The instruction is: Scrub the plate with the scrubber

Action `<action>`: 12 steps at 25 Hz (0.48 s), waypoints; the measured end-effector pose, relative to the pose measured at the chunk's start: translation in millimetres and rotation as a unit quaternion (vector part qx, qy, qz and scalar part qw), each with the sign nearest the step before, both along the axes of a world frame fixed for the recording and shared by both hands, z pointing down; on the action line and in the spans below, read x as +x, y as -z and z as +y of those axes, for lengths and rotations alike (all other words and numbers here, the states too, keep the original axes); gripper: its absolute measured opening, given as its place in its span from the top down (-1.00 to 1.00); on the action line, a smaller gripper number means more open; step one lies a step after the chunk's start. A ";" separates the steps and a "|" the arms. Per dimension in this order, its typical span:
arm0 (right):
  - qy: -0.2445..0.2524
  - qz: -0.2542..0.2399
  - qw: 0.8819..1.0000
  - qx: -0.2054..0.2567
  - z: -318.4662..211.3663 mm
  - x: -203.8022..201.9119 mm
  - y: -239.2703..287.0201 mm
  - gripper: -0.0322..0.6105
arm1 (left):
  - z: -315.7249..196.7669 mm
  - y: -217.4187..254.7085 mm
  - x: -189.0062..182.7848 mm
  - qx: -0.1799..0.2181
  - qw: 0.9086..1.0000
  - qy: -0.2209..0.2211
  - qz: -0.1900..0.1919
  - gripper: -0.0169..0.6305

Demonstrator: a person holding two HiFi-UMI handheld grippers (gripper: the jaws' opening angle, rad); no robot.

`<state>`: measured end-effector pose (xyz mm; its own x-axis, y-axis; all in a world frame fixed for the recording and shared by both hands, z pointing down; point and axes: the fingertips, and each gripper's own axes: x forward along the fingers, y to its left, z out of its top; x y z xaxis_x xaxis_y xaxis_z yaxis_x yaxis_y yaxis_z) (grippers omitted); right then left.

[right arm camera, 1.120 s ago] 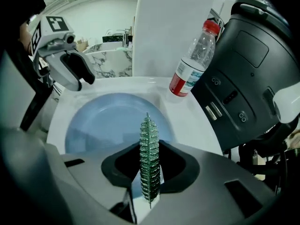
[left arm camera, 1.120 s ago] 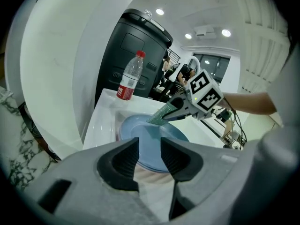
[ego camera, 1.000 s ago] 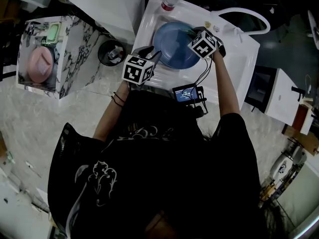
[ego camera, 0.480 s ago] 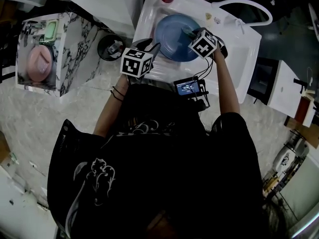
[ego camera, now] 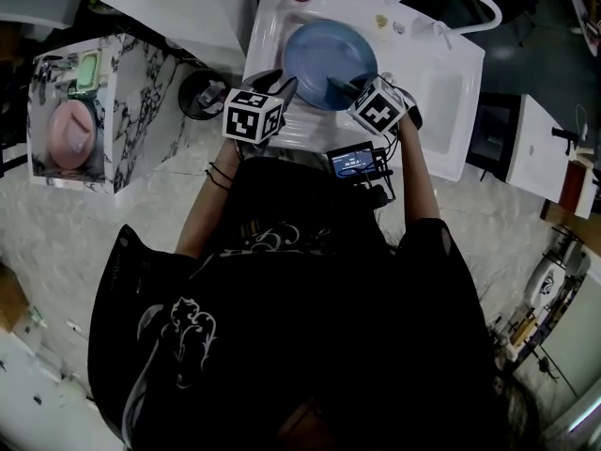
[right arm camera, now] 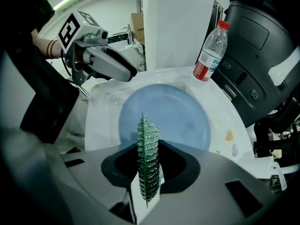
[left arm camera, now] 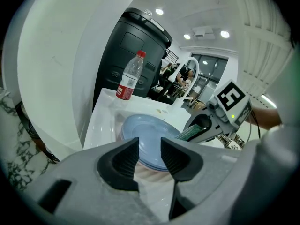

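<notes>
The plate (ego camera: 324, 45) is round and pale blue. It lies flat in the left part of the white sink (ego camera: 441, 92). The scrubber (right arm camera: 147, 172) is thin, green and glittering. It stands on edge above the plate's near rim, clamped between the jaws of the right gripper (right arm camera: 149, 146). Whether it touches the plate, I cannot tell.

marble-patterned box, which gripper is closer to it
Left. The left gripper is at the white sink's edge facing the marble-patterned box; the right gripper, shut on the green scrubber, is beyond it at the blue plate.
</notes>
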<state>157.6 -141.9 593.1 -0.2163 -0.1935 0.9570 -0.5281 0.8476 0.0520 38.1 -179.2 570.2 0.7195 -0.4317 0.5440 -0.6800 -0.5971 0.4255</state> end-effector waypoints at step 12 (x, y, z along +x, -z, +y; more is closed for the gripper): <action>-0.006 -0.061 0.998 -0.015 21.5 -57.7 8.3 0.62 | -1.2 10.8 2.9 0.015 0.999 -0.032 0.005 0.48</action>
<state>99.9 -120.4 584.9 -0.3293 -0.1689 0.9290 -0.5396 0.8411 -0.0383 41.1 -180.5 559.5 0.7514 -0.4011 0.5240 -0.6360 -0.6518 0.4130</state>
